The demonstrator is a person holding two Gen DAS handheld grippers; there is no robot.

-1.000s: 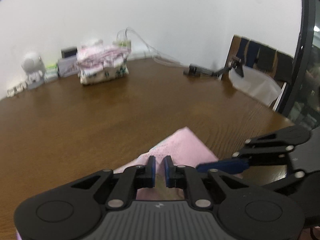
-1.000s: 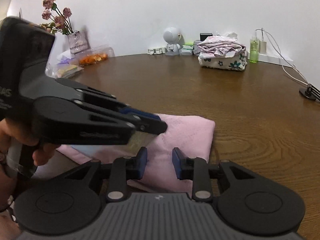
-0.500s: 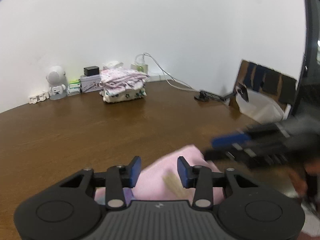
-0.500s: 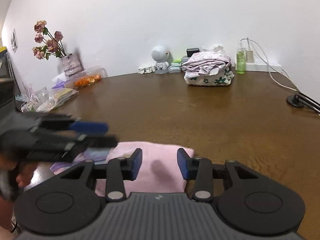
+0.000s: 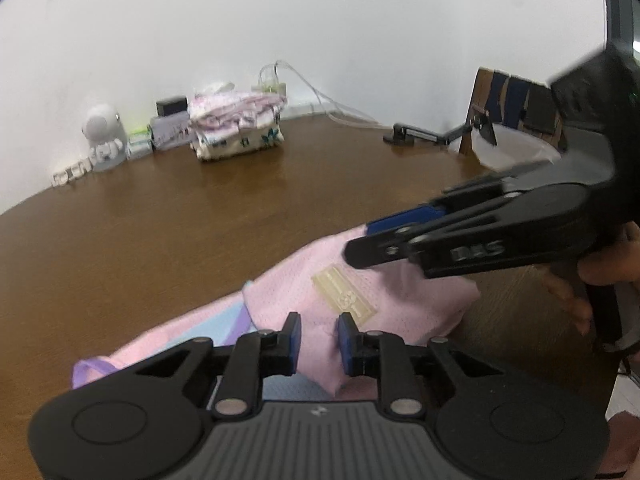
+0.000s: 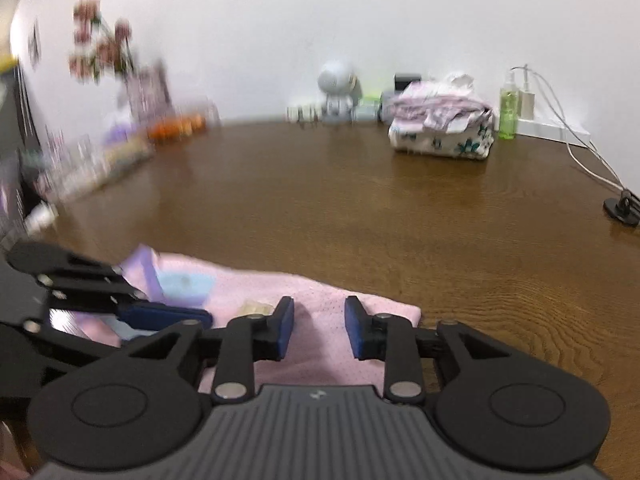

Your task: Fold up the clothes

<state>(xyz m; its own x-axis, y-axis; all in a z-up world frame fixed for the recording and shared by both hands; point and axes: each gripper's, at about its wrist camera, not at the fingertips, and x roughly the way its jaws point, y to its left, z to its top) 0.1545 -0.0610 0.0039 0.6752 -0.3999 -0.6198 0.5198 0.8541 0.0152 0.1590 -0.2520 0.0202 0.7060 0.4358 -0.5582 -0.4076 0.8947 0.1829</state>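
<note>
A folded pink garment (image 5: 360, 300) with a beige label and lilac and light blue parts lies on the brown table at its near edge; it also shows in the right wrist view (image 6: 320, 320). My left gripper (image 5: 319, 338) is open just above the garment, holding nothing. My right gripper (image 6: 319, 328) is open over the garment's right part, empty. The right gripper also shows in the left wrist view (image 5: 400, 236), above the garment's far right side. The left gripper shows in the right wrist view (image 6: 168, 316) at the left.
A stack of folded clothes (image 5: 236, 128) sits at the back by the wall, also in the right wrist view (image 6: 440, 128). A white robot figure (image 6: 336, 92), green bottle (image 6: 508, 112), cables (image 6: 580, 148), flowers (image 6: 100, 48) and snack packs line the table's far edges.
My left gripper, nearly shut a second ago, has opened. Both grippers pulled back, then came in over the pink garment again. The garment now lies with its label side showing.
</note>
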